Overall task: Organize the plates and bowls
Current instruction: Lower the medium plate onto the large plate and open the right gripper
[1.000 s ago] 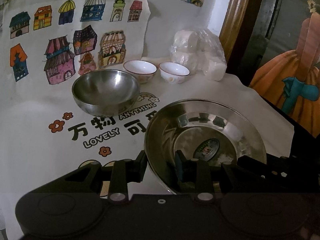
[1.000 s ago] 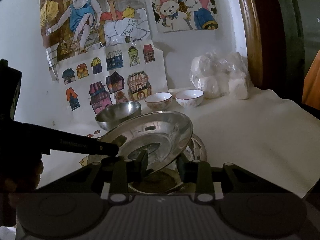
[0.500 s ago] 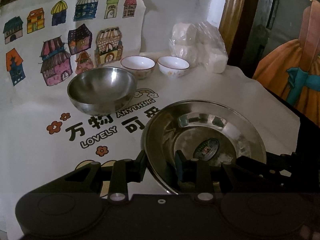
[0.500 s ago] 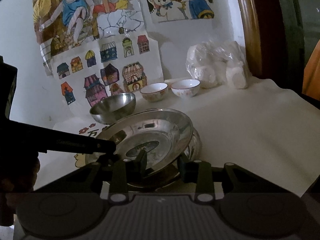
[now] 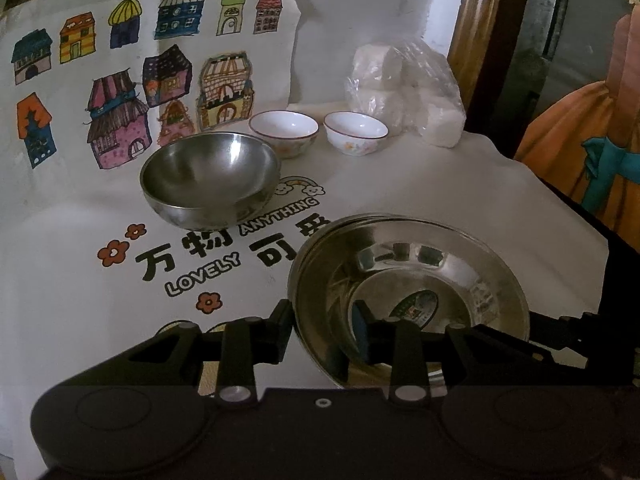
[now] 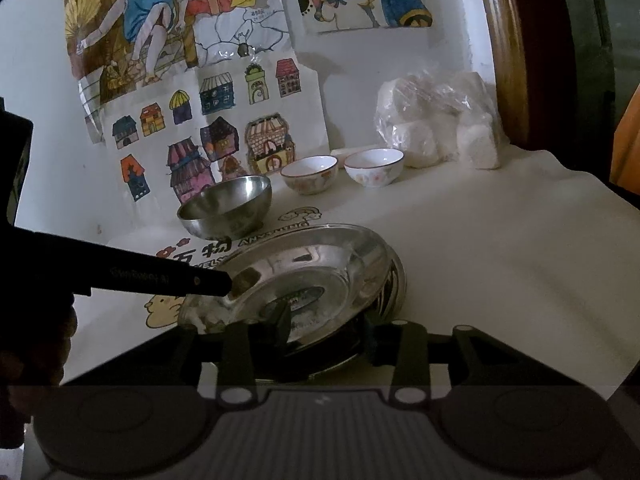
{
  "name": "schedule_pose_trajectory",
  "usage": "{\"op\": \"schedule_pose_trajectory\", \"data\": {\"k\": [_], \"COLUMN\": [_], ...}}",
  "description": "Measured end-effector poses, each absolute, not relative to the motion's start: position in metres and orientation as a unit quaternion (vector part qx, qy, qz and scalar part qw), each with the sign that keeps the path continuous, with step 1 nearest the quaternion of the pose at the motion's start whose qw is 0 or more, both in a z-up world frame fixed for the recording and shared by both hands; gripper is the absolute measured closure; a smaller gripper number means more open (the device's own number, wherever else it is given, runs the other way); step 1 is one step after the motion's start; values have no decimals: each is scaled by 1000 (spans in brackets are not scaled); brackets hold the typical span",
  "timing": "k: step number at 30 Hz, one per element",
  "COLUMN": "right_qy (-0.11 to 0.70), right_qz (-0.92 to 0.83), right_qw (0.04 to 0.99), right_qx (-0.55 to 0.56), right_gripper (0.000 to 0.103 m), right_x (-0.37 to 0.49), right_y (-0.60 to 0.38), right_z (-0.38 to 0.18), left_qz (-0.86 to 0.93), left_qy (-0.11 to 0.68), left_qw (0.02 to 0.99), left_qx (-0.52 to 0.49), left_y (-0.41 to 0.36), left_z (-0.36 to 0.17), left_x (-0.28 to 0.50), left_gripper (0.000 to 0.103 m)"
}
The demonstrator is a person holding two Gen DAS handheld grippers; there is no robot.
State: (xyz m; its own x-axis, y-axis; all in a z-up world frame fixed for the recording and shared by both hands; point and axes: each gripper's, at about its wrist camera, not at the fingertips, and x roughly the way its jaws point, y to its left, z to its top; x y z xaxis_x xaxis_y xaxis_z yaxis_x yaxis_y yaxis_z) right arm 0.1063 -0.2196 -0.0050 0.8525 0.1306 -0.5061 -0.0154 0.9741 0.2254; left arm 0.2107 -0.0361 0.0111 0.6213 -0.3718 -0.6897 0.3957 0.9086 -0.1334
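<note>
Lower plate [image 6: 394, 280]: only a sliver of rim shows past the upper steel plate [image 6: 304, 268]; the rest is covered. Upper plate's near edge hidden behind the right gripper [image 6: 324, 336] body, so contact there can't be read. Left gripper [image 5: 320, 330]: fingers straddle the plate rim, grip unclear (dark, glare). Sticker [image 5: 414, 306] on the plate floor: print too small to read. Contents of the plastic bag [image 5: 404, 92]: white lumps, unidentifiable. Tablecloth print [image 5: 224, 256] partly hidden by the plate.
</note>
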Motion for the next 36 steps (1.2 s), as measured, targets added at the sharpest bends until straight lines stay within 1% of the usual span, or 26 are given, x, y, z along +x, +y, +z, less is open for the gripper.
{"op": "schedule_pose_trajectory", "data": {"k": [3,4,5,7,9,10,11,12,13,15,17,19,21,23,24,30,36], "right_qy": [269,269,271,271,271,271,270,267,266,263,262,260,257,252,250,248,238], "right_qz": [33,30,27,21,22,22,21,20,22,23,22,21,20,19,19,19,12], "right_qw": [958,958,958,959,958,959,959,960,960,961,962,962,963,964,964,964,967], "right_qx": [94,89,86,84,85,85,84,83,81,78,75,76,78,82,83,89,93], "right_gripper": [55,50,44,40,35,31,25,22,19,17,14,11,8,1,0,0,0], "right_x": [106,106,106,105,104,103,103,102,102,102,102,102,101,101,101,104,110], "right_y": [-217,-217,-216,-218,-220,-220,-220,-219,-219,-218,-218,-219,-220,-221,-222,-223,-225], "right_z": [-5,-5,-5,-6,-6,-6,-5,-5,-4,-3,-3,-3,-2,-2,-2,-3,-3], "left_qz": [-213,-212,-211,-210,-207,-206,-203,-200,-198,-193,-189,-185,-175,-168,-164,-145,-131], "left_qy": [378,377,376,375,371,369,365,362,360,355,350,346,340,334,333,344,330], "left_qw": [901,901,902,903,905,907,908,910,912,915,917,920,924,927,928,927,933], "left_qx": [13,13,12,11,12,12,10,9,7,4,0,-5,-9,-14,-18,-43,-58], "left_y": [-35,-35,-35,-35,-34,-34,-34,-33,-33,-31,-29,-26,-22,-18,-16,-2,18], "left_z": [12,13,13,14,15,15,16,17,17,19,21,22,23,23,23,18,19], "left_x": [210,209,209,208,207,207,206,205,205,205,204,205,205,206,207,216,225], "left_gripper": [69,68,65,60,50,46,38,31,28,19,17,11,2,1,1,1,1]}}
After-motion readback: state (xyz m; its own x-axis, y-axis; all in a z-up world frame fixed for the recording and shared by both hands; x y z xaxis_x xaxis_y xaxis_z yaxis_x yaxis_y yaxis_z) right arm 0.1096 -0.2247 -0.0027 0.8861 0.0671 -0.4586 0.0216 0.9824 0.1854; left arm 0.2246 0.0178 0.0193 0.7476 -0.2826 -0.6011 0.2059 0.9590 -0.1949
